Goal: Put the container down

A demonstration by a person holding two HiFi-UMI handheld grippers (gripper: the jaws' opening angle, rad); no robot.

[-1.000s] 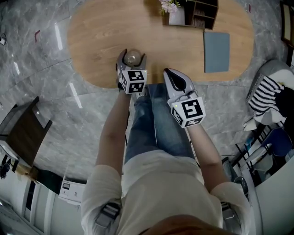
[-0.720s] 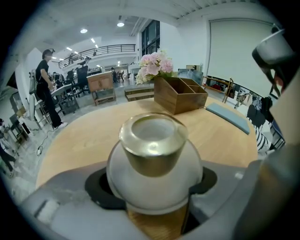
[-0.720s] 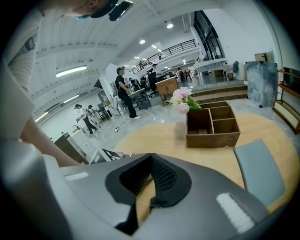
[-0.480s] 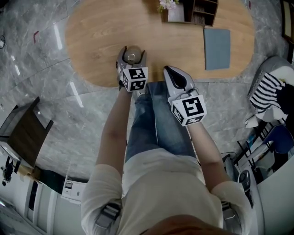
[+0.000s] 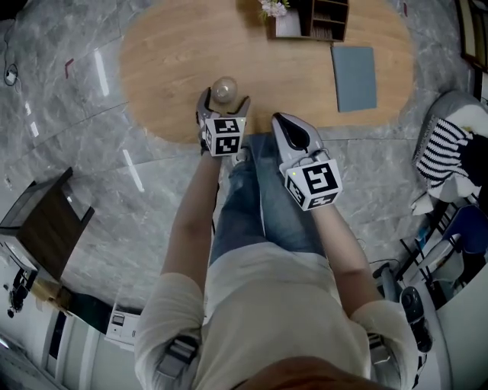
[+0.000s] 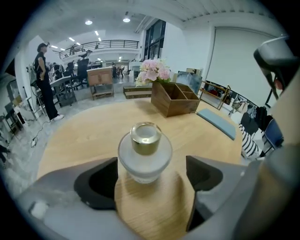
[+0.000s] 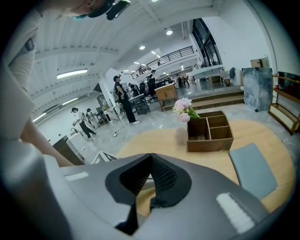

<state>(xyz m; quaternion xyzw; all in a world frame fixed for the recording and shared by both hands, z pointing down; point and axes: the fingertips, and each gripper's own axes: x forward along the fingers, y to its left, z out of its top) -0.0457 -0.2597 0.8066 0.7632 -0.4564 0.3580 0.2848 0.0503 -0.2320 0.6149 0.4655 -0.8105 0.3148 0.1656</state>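
Observation:
A frosted glass container with a gold cap (image 5: pixel 223 89) (image 6: pixel 145 152) stands upright on the oval wooden table (image 5: pixel 175 61) near its front edge. My left gripper (image 5: pixel 224 105) (image 6: pixel 151 183) sits just behind it with its jaws opening. The container's base is between the fingertips, with a gap on each side, so neither pad touches it. Over the person's lap at the table edge, my right gripper (image 5: pixel 287 128) (image 7: pixel 150 180) is shut and holds nothing.
At the table's far side are a wooden organiser box (image 5: pixel 320 19) (image 7: pixel 209 131), pink flowers (image 5: pixel 273 9) (image 6: pixel 152 70) and a grey pad (image 5: pixel 354 67) (image 6: pixel 218 121). A dark side table (image 5: pixel 42 228) stands at left, striped cloth (image 5: pixel 442 152) at right. People (image 6: pixel 44 79) stand far off.
The left jaws have spread off the container, which now stands free on the table. The left gripper has drawn back slightly toward the table edge. The right gripper has stayed put.

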